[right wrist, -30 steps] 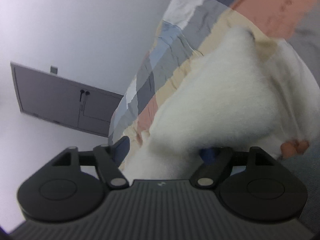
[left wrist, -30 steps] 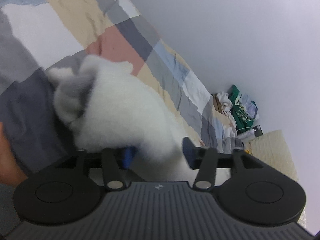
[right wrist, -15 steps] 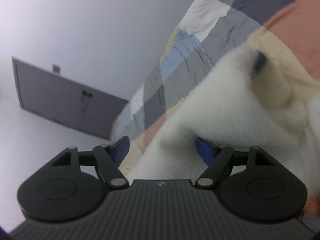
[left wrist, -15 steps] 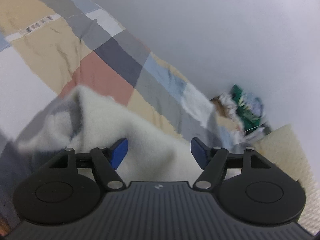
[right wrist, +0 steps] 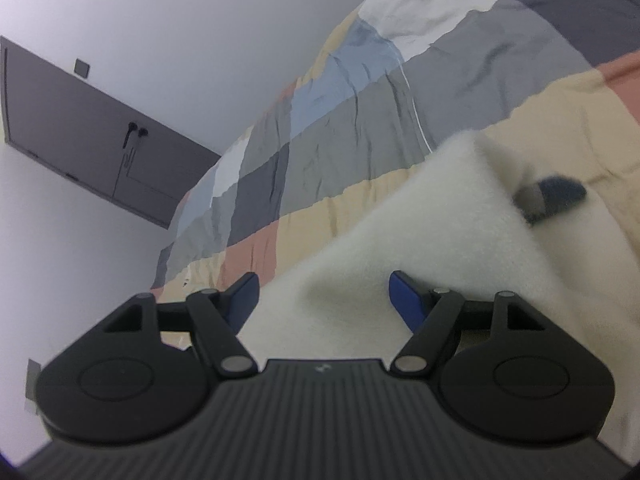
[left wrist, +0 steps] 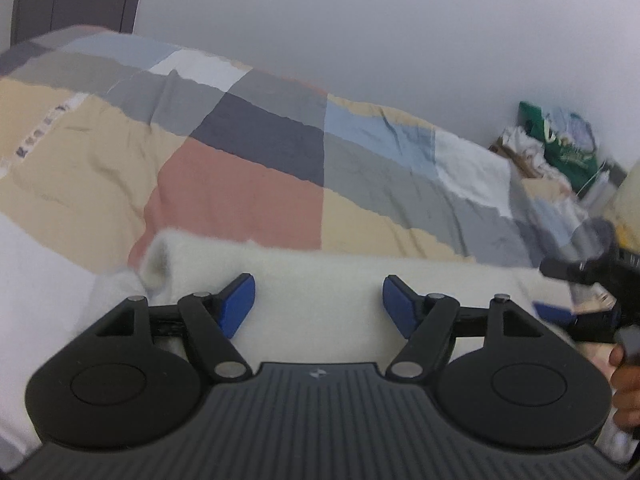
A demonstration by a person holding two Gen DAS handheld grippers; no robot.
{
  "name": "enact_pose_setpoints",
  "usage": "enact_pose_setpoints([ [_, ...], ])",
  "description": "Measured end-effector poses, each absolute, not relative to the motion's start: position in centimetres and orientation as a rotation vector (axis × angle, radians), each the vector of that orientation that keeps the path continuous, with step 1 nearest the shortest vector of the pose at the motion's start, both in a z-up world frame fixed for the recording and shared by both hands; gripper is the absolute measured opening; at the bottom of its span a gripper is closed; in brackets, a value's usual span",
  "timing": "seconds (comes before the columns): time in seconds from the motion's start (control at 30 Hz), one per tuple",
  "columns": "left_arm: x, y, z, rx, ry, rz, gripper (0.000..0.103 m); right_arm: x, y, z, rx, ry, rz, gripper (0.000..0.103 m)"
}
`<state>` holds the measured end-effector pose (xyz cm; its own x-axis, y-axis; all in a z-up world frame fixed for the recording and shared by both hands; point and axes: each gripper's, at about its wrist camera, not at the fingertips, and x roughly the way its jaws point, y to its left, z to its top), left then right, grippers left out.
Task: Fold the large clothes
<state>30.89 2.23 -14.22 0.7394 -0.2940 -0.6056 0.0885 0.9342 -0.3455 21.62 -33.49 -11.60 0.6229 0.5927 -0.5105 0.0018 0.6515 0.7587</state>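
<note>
The white fleece garment (left wrist: 320,280) lies on the bed, on top of a patchwork bedcover (left wrist: 240,184) with squares of beige, pink, grey, dark blue, light blue and white. In the left wrist view its far edge makes a long soft fold that runs across the picture, just in front of the pink and beige squares. The left gripper (left wrist: 319,304) is above this fold with its jaws wide apart; the fluffy cloth is seen between the blue pads (left wrist: 240,304), but the pads do not press on it. At the right edge of the same view a second black tool with a blue pad is visible, and beside it part of a hand (left wrist: 622,384) (it is blurred, so I cannot tell more). In the right wrist view the garment (right wrist: 400,248) rises as a white slope from the lower middle to the right, over the beige squares of the cover. The right gripper (right wrist: 323,300) has its jaws closing a little, yet there is a broad gap between them; cloth lies between the pads, and they do not squeeze it. A dark, blurred tip (right wrist: 556,196) shows past the garment's upper edge. Behind the bed there is a pale wall (left wrist: 360,20), with a grey panel (right wrist: 80,140) on it, and in the far corner a pile of things with a green bag (left wrist: 560,148).
</note>
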Motion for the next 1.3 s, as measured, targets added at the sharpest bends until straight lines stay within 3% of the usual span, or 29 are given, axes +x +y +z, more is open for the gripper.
enact_pose_setpoints([
  [0.43,29.8,3.9,-12.7,-0.394,0.637,-0.222,0.075,23.6,-33.2,-10.7,0.716,0.835,0.454,0.074],
  [0.53,28.5,5.1,-11.6,-0.409,0.583,-0.176,0.075,22.7,-33.9,-9.2,0.674,0.812,0.488,0.086],
  [0.73,26.3,7.0,-10.2,-0.324,0.524,0.005,0.078,19.6,-35.8,-7.3,0.518,0.690,0.321,0.087],
  [0.9,27.1,8.1,-11.7,-0.350,0.588,0.018,0.077,18.8,-38.9,-6.9,0.498,0.609,0.122,0.087],
  [1.27,29.5,9.0,-14.9,-0.442,0.699,-0.007,0.076,22.3,-38.2,-10.4,0.508,0.755,0.221,0.086],
  [1.3,29.8,8.9,-15.3,-0.451,0.715,-0.012,0.071,22.7,-37.4,-10.6,0.466,0.761,0.221,0.086],
])
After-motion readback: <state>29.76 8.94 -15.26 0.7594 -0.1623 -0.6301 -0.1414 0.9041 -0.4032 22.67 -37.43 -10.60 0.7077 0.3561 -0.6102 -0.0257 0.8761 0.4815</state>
